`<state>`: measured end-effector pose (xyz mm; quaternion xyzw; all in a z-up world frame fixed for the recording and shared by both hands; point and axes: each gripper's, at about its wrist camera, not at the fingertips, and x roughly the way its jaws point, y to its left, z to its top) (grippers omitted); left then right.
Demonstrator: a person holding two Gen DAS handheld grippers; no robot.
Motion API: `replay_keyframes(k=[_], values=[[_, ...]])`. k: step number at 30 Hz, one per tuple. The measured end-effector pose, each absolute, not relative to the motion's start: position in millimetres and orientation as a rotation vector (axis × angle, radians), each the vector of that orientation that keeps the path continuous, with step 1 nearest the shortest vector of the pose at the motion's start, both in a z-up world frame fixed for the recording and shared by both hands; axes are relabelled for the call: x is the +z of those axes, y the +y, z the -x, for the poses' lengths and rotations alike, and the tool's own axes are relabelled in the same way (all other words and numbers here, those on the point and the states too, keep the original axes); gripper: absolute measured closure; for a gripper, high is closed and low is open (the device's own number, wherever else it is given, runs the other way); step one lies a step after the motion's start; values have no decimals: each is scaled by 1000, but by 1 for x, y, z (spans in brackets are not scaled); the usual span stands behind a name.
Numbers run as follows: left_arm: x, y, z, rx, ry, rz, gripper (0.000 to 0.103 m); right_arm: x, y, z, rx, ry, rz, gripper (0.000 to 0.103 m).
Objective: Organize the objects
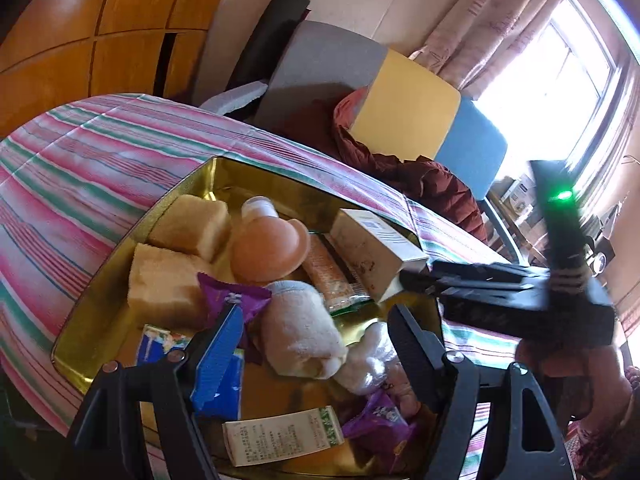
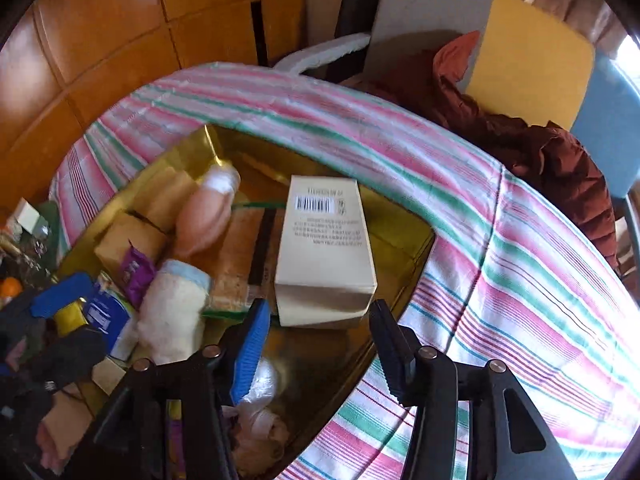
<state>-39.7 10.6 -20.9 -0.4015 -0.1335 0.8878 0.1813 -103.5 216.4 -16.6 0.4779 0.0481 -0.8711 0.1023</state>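
Tray (image 1: 120, 280): gold, shallow, set on the striped cloth (image 1: 80, 168); crowded with small goods
Box (image 2: 326, 248): cream carton, barcode up, lying in the tray's far right corner, partly atop a flat orange snack packet (image 1: 328, 276)
Right gripper (image 2: 320, 344): angled down, jaws parted just short of the box's near end; pads clear of it, nothing pinched (seen from the left camera, its tips sit right beside the box)
Left gripper (image 1: 316, 332): spread wide over the tray's near side, nothing between the fingers; white rolled towel (image 1: 296, 328) lying just beyond them
Other contents: two sponge cake blocks (image 1: 176, 256) at the left, peach bottle (image 1: 268, 248) with white cap in the middle, purple wrapper (image 1: 236, 300), blue packet (image 1: 220, 384), printed paper sachet (image 1: 280, 436) nearest the camera
Background: chair with grey, yellow and blue panels (image 1: 404, 120), dark red jacket (image 1: 420, 180) draped on it
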Motion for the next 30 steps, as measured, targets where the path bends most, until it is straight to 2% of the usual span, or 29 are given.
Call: replay_keyframes(k=[7,9,10,15,19,22,24,26,28,30], values=[[-15,-2,37,2586,-407,1145,27,-21,197,93,-2543,155,-1438,52],[-11,-8,36,2624,-413,1131,27,-31,183,92,-2483,194,-1487,60],[-8,-11,35,2646,-418,1120,27,-39,176,91,-2450,210,-1519,61],[1,-22,31,2706,-418,1112,27,-61,158,86,-2328,52,-1561,62],[5,-31,25,2742,-420,1101,27,-44,168,70,-2417,-46,-1485,62],[4,-32,22,2772,-390,1128,27,-26,178,54,-2528,-64,-1416,56],[4,-31,20,2771,-370,1155,27,-16,179,41,-2578,-60,-1391,42],[2,-29,18,2764,-355,1183,27,-9,178,31,-2621,-34,-1379,34],[4,-28,14,2773,-357,1179,27,-3,174,22,-2653,-4,-1359,32],[6,-27,10,2785,-358,1156,27,1,179,14,-2688,-2,-1345,26]])
